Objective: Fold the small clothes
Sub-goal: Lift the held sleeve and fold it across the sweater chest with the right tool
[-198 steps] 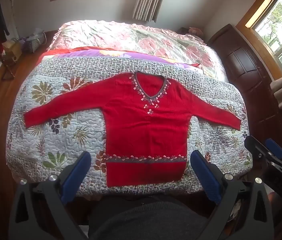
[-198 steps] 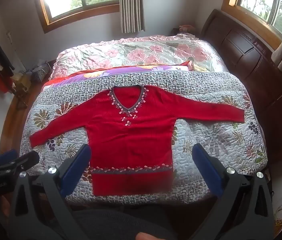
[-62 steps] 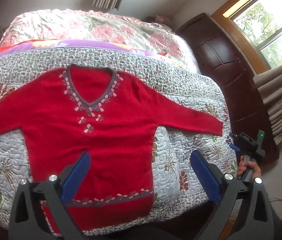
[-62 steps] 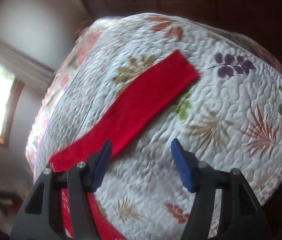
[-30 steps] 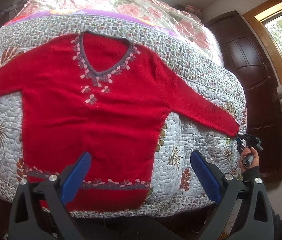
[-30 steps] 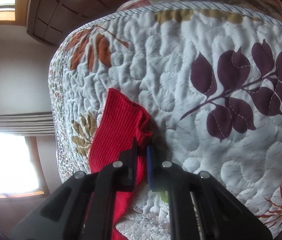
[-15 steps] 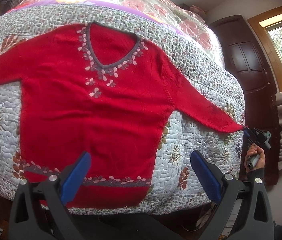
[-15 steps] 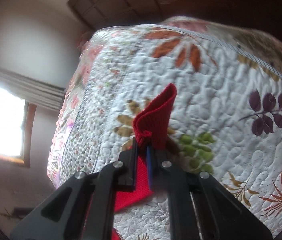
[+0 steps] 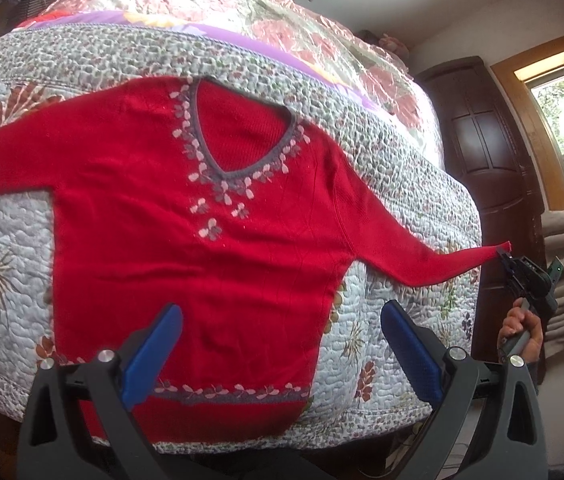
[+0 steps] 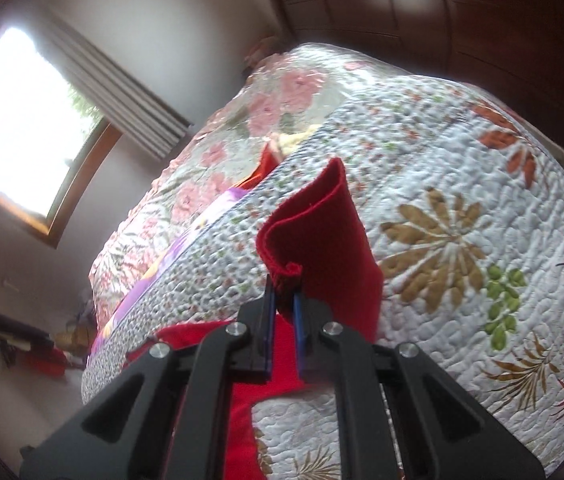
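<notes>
Red sweater (image 9: pixel 186 248) flat, face up on quilt (image 9: pixel 6 248); no fold made yet. Right gripper (image 10: pixel 284 300) clamped on right cuff (image 10: pixel 314 232), lifted off bed. Left gripper (image 9: pixel 282 352) spread, empty, hovering above hem. Both sleeves, body remain.

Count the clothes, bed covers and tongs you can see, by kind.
Red knit V-neck sweater: 1
Bed covers: 2, leaf-print white quilt and pink floral bedspread
Tongs: 2, left tongs and right tongs
Total: 5
</notes>
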Motion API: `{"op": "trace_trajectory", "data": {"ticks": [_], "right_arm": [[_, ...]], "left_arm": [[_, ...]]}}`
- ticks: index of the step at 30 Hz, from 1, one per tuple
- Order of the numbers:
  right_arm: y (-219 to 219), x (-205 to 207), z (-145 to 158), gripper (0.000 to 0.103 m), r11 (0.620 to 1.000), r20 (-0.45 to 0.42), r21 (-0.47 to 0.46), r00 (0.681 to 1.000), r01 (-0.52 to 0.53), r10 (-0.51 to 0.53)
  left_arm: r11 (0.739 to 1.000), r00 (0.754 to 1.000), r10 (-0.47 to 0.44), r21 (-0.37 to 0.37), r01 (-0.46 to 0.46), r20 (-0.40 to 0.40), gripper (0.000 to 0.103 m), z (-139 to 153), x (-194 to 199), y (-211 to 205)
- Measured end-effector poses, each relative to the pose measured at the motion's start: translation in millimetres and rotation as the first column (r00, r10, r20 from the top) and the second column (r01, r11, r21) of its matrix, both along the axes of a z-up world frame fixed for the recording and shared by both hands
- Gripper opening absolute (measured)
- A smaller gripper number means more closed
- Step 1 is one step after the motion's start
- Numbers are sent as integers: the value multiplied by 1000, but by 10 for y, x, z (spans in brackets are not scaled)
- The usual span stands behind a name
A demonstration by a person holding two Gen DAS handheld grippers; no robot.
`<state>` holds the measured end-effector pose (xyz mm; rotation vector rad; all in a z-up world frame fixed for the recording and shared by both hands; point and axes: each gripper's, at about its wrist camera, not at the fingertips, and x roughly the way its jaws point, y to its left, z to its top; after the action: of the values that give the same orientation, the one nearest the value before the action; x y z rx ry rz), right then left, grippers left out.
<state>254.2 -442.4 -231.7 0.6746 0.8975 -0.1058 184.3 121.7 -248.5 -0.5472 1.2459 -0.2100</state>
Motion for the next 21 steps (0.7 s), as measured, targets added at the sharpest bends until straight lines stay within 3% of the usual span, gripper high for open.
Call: {"op": "trace_trajectory", "data": {"ticks": [12,21], "right_arm": [[1082,217,118,7,990,6,-42,991,-137,137],[1960,394,-169,7,975,-50,-36,975,-218,216]], "left_arm": [[999,999,-39,-10,39,21,99,-61,266,281],[996,997,-81,-26,82,11,99,-201,504,491]]}}
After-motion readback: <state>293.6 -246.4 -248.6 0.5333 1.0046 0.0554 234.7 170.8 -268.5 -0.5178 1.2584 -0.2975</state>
